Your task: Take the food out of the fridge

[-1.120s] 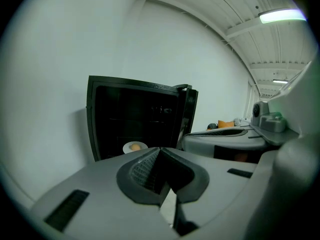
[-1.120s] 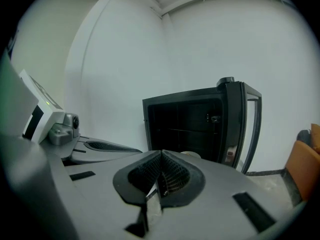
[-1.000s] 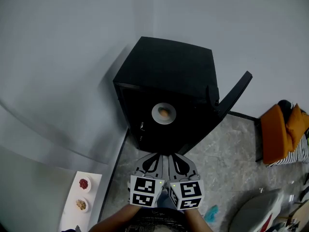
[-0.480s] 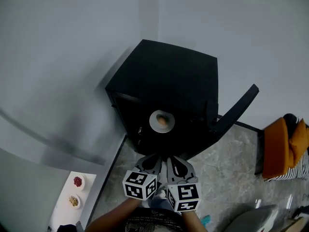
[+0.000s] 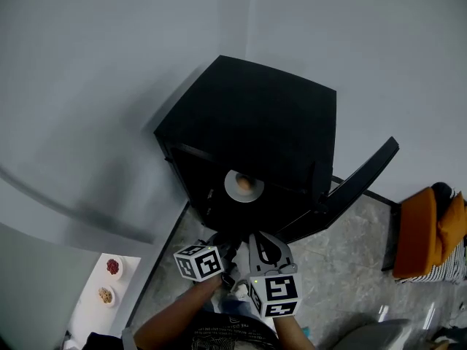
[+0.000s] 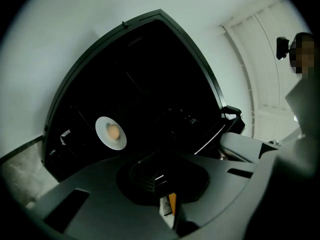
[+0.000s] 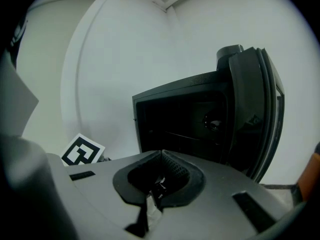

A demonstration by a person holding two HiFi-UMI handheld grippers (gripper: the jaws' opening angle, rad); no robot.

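Head view: our plate of food [image 5: 244, 185] lies twelve o'clock of left gripper [image 5: 225, 248] and right gripper [image 5: 261, 243], both pressed together, empty.

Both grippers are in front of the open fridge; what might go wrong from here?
1. The left gripper and right gripper are both shut; reaching in so would likely shove the white plate, not grip it.
2. The round orange food lies loose on it and may roll off if tilted.
3. The open door stands on the right gripper's side; a wide pull-out might clip it.
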